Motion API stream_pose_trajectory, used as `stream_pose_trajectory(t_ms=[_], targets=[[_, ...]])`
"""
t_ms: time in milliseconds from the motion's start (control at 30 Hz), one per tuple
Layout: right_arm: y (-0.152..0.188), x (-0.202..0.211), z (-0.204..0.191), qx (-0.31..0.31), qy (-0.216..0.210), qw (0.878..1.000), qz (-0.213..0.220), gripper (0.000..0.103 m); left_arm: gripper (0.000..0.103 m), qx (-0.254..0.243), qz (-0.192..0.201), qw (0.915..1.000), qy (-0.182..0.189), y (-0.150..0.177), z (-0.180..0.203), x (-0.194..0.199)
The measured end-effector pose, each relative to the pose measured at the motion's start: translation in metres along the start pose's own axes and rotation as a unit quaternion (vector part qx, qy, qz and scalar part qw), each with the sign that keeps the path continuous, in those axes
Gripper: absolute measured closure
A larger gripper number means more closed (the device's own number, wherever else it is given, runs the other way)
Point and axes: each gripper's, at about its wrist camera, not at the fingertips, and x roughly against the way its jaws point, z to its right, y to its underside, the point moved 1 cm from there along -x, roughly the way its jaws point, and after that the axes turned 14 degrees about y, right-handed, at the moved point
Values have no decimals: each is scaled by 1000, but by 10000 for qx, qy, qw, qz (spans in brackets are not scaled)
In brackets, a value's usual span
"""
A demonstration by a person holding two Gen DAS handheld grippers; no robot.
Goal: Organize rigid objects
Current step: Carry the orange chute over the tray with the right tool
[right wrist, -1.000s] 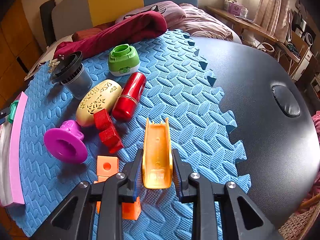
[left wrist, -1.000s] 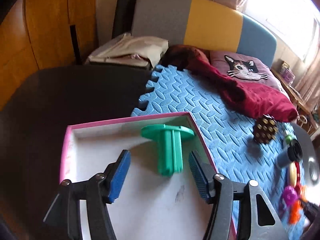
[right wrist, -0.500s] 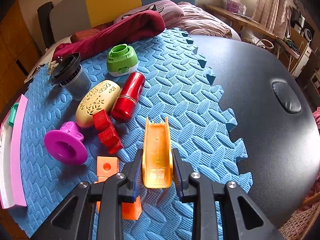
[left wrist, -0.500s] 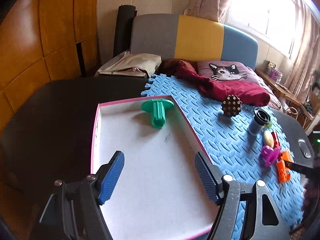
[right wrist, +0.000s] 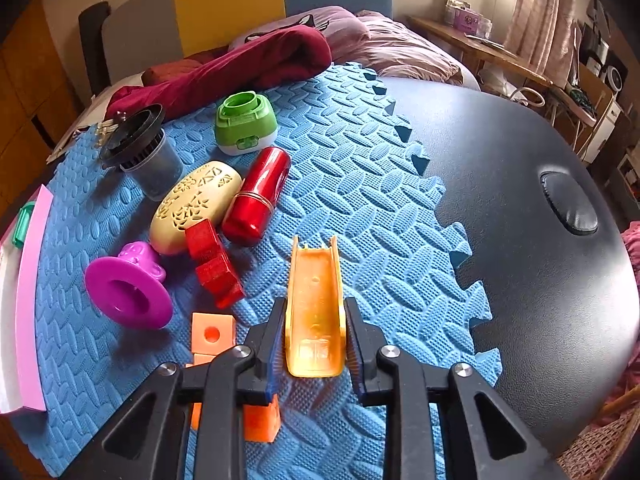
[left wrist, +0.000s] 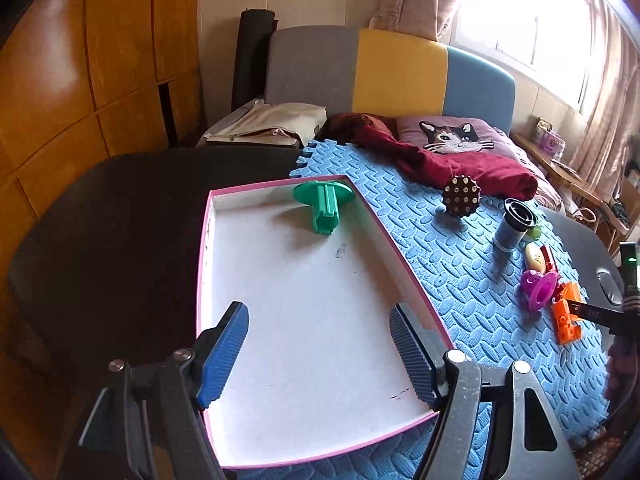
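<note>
**Orange channel piece clamped, tray nearly bare**

The black table [right wrist: 540, 240] carries everything, and my blue foam mat [right wrist: 360, 200] covers a large part of it. On the mat's left side sits the pink-rimmed tray [left wrist: 280, 186] with its white floor. One thing lies in it, at the far end: the green flanged peg [left wrist: 325, 204], on its side, stem pointing toward me.

My left gripper [left wrist: 318, 354] hangs over the near end of the tray. Its jaws have just been opening and now stand wide apart, with nothing between them but the tray floor below.

My right gripper [right wrist: 314, 346] is closed tight on the orange channel piece [right wrist: 315, 308], the pads pressing both long sides, open face up, the far end reaching out over the mat.

The loose things lie to the left of that piece, on the mat. Farthest are the dark cup with a black lid [right wrist: 146, 152] and the green-and-white container [right wrist: 245, 124]. Nearer come the cream patterned oval case [right wrist: 196, 204] and the red cylinder [right wrist: 258, 196], side by side. Then the purple flanged peg [right wrist: 128, 286], tipped over, and the red block [right wrist: 214, 264]. The orange cube blocks [right wrist: 212, 336] sit just beside my right gripper's left finger. A brown studded ball [left wrist: 462, 196] sits alone on the mat between the tray and the cup.
</note>
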Motion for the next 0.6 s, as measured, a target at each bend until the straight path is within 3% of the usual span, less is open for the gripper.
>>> stream_pose_trajectory(t_ms=[467,600], targets=[[0,1,0,22,50,10000,25,77,28,117,-43,9999,-87,10,-12,0],[-3,12,9,-194,58,9995,257,77,28,237,9,9996,-117,10,-23,4]])
